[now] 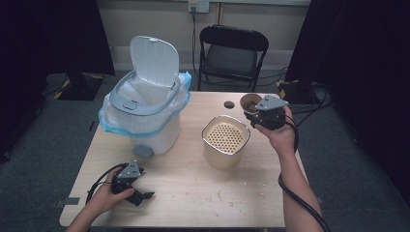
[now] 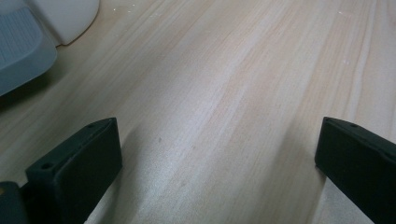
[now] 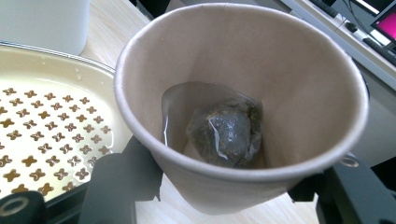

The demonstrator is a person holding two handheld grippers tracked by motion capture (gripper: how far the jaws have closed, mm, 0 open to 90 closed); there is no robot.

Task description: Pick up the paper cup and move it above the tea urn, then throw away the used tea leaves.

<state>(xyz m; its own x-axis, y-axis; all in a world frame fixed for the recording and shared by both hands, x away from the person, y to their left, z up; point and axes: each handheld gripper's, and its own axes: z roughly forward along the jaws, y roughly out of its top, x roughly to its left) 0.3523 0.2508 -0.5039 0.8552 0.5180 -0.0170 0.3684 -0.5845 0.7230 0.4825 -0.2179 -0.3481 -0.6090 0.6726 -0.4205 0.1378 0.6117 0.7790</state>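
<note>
From the high view we see the right gripper (image 1: 265,116) raised near the far right corner of the table (image 1: 193,193), clamped on a brown paper cup (image 1: 250,103) that tips toward the beige strainer container (image 1: 225,140) just beside it. The left gripper (image 1: 138,192) rests low at the near left, in front of the white lidded bin (image 1: 145,106), which stands open with its blue-edged liner bag folded over the rim.

In the left gripper view the jaws stand wide apart over bare wood with nothing between them; the bin's grey foot pedal (image 2: 21,49) sits at the upper left.

The right gripper view looks straight into the cup (image 3: 243,102): both jaws press its lower wall, and a wet tea bag (image 3: 224,133) lies stuck against the bottom. The perforated strainer lid (image 3: 51,126) is to the left, wet in places.

We judge the step in hand to be emptying the cup — and to do it well we should keep the squeeze light, since the paper wall could buckle, bring the rim fully over the perforated plate before tipping further, and tilt slowly so that liquid does not splash onto the table. The tea bag may cling — a gentle shake may free it.
</note>
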